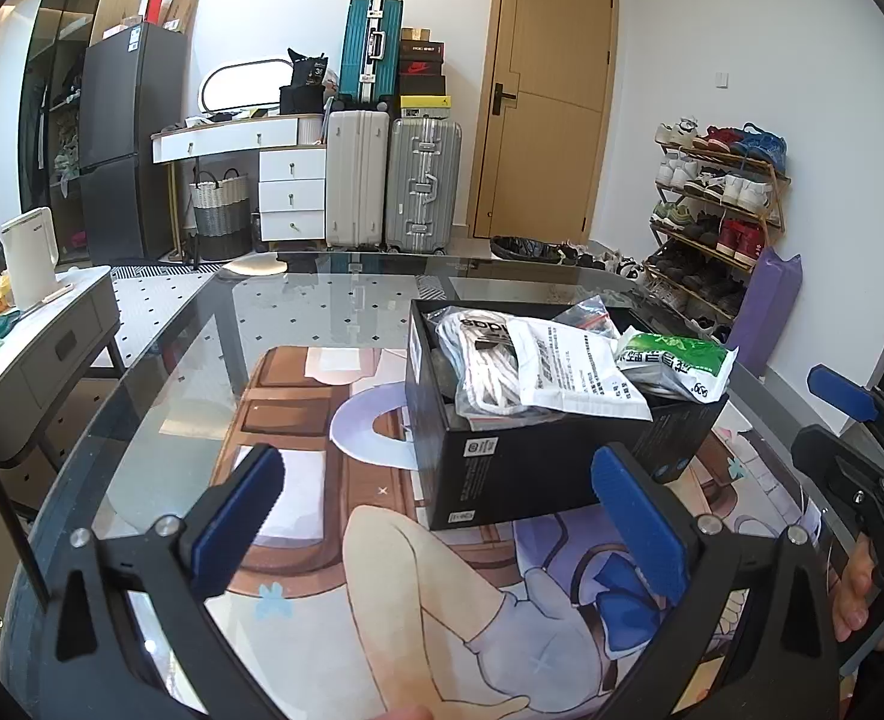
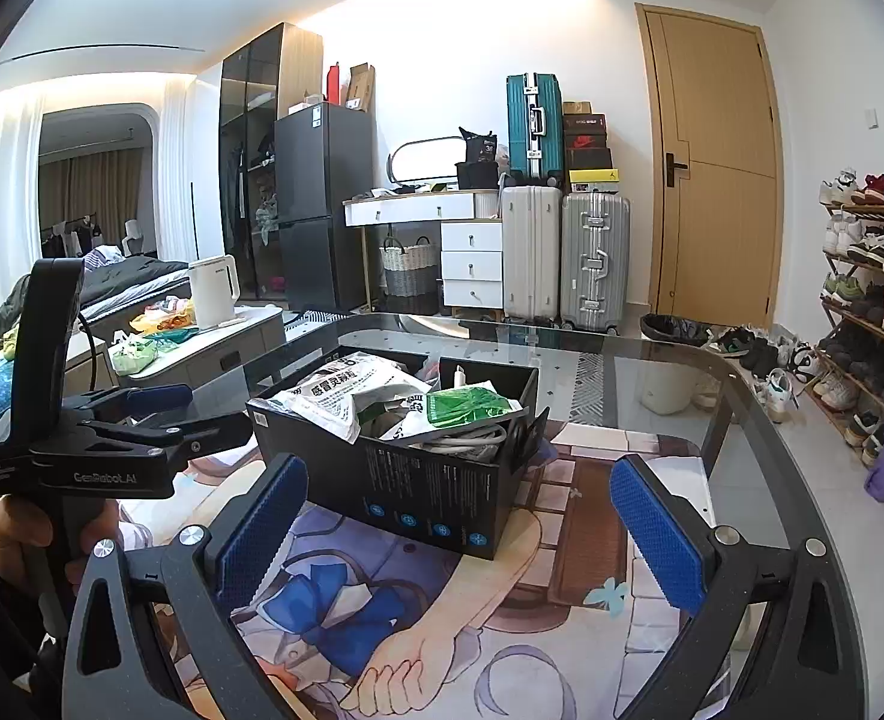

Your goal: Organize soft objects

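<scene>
Both pairs of jaws stand wide apart and hold nothing. The left gripper [image 1: 438, 516] hovers over the printed mat [image 1: 321, 570] on the glass surface [image 1: 171, 372], its blue pads [image 1: 237, 516] clear of everything; the black box [image 1: 538, 468] sits just beyond its right finger, not touching. The right gripper [image 2: 457, 531] likewise hangs above the mat [image 2: 502, 630], with the box [image 2: 417, 480] between and beyond its pads [image 2: 258, 525], apart from both.

The box stands on the mat toward the middle of the surface, open at the top and heaped with soft packets. From the left wrist a bundle of white cord in clear wrap [image 1: 478, 360] lies at the left end, a white printed bag [image 1: 574, 369] slumps over the near rim, and a green-and-white pouch [image 1: 676, 363] hangs over the right corner. From the right wrist the white bag [image 2: 345, 396] and green pouch [image 2: 466, 405] top the pile, and a grey cable [image 2: 472, 438] coils under them.

In the right wrist view the left gripper [image 2: 201, 414] shows side-on at the left, held by a hand [image 2: 27, 540]. In the left wrist view the right gripper [image 1: 844, 420] enters at the right edge, fingers [image 1: 856, 594] on its handle.

Beyond the far edge stand suitcases [image 1: 393, 186], a door [image 1: 547, 96] and a shoe rack [image 1: 718, 204]. A side table with a white kettle [image 1: 27, 258] stands off the left edge.
</scene>
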